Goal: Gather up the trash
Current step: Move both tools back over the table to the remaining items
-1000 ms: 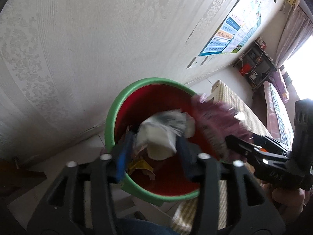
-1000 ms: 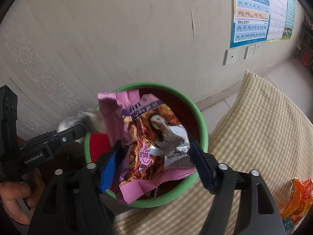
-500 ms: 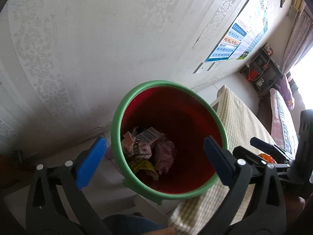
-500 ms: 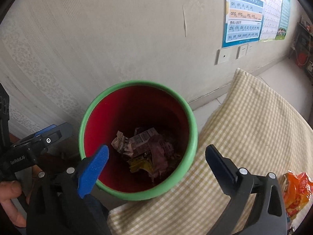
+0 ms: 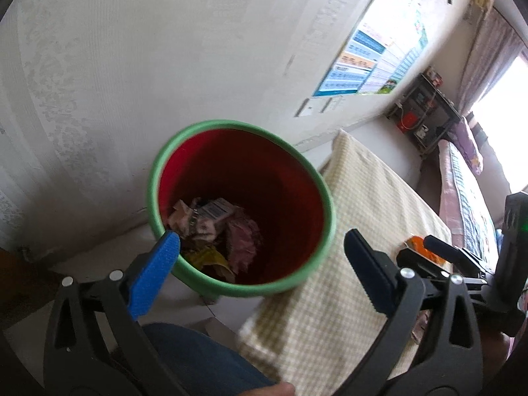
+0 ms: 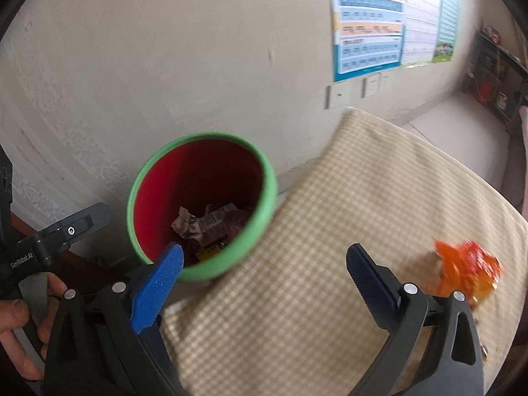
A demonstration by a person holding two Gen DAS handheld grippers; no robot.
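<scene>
A red bin with a green rim point(image 5: 325, 204) point(image 6: 269, 181) stands on the floor by the wall, at the table's left edge. Crumpled wrappers point(image 5: 214, 227) point(image 6: 208, 224) lie at its bottom, among them a pink one. My left gripper point(image 5: 260, 260) is open and empty above the bin's near rim. My right gripper point(image 6: 264, 270) is open and empty over the table's checked cloth point(image 6: 363, 198), just right of the bin. An orange wrapper point(image 6: 468, 267) lies on the cloth to the right; it also shows in the left wrist view point(image 5: 417, 244).
A pale wall with posters point(image 6: 369, 23) and sockets point(image 6: 336, 95) runs behind the bin. A dark shelf unit point(image 5: 425, 112) and a bed with purple bedding point(image 5: 462, 171) stand at the far right. My blue-jeaned leg point(image 5: 191, 356) is below the left gripper.
Both grippers opened and dropped their trash, crumpled white paper and a pink wrapper, into the bin. Both have since drawn back and swung right, the right one over the cloth.
</scene>
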